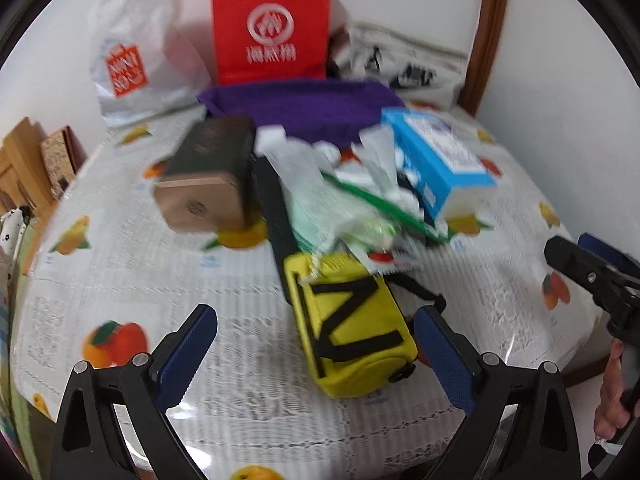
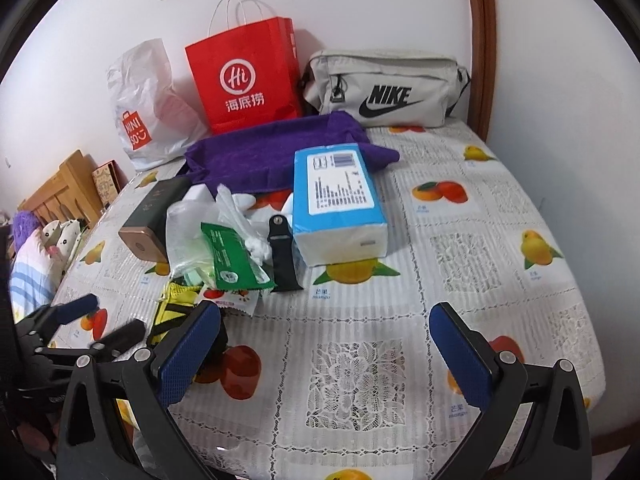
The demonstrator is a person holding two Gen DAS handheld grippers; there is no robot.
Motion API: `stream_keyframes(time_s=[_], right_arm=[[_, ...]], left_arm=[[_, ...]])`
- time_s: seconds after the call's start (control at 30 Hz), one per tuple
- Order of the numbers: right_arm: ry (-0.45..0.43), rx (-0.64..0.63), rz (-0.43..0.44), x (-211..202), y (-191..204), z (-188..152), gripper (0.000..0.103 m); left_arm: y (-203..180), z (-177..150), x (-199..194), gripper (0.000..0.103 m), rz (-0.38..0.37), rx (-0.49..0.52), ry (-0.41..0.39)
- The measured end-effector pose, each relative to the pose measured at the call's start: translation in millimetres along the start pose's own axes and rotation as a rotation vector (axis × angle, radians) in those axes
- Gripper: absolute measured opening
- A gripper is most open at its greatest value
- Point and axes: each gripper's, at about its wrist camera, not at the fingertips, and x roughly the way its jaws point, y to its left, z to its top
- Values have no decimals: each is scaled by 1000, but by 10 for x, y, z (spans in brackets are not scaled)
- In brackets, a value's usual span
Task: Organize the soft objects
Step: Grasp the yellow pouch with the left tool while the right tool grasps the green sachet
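Observation:
A yellow pouch with black straps lies on the table just ahead of my open left gripper, between its blue pads but not touched. Behind it sits a heap of plastic wrappers, a black strap, a blue tissue pack, a dark box and a purple towel. My right gripper is open over bare tablecloth, with the pouch partly hidden at its left finger. The tissue pack, green packet and towel lie further back.
A red paper bag, a white plastic bag and a grey Nike bag lean on the back wall. The fruit-print tablecloth has free room at the right. A wooden chair stands left. The left gripper appears low left.

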Motion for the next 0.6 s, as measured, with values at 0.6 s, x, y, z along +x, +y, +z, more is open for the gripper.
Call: stream_keyframes(time_s=[0.6], right_arm=[[61,0,27,463,-115,-72,103]], left_arm=[[-181,-110,523,65,-44,35,83]])
